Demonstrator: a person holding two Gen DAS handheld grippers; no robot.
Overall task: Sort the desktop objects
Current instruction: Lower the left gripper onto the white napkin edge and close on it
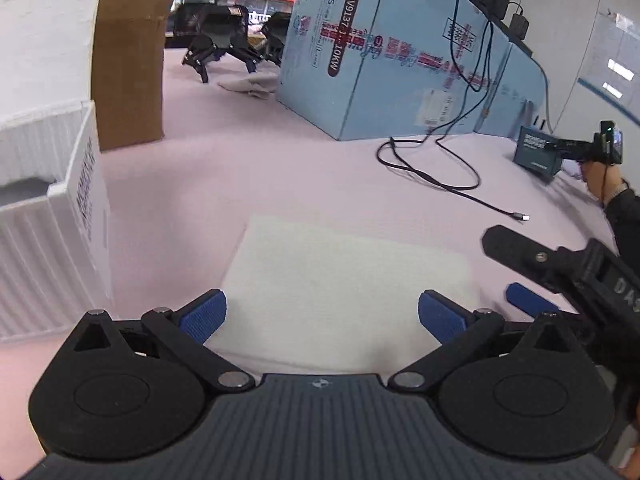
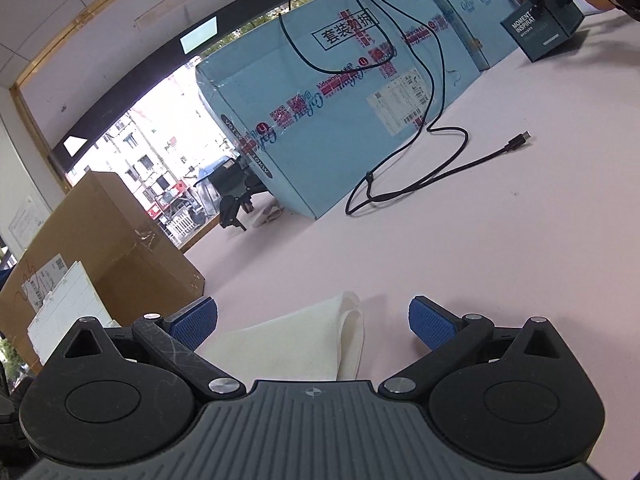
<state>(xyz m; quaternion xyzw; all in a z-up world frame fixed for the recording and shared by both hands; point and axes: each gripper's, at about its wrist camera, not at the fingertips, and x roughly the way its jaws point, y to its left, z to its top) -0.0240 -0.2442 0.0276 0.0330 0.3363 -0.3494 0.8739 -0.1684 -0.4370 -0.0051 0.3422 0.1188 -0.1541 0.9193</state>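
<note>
The big blue box [image 1: 400,60] has "V9137" and "10KW" on a dark oval label, plus "套装" boxed in black on its side [image 2: 340,92]. The small dark box [image 2: 540,32] says "MOMENT INSPIRAT", rest cut off.

Count on counter [image 1: 280,168]: one white folded cloth [image 1: 344,292], one black USB cable [image 1: 436,176], two large blue cartons [image 1: 384,64], one brown cardboard box [image 1: 128,60], one small dark box [image 2: 544,32], one white foam box [image 1: 48,184].

White cloth [image 1: 340,280], pale pink tabletop [image 1: 280,176], blue-padded jaws
</note>
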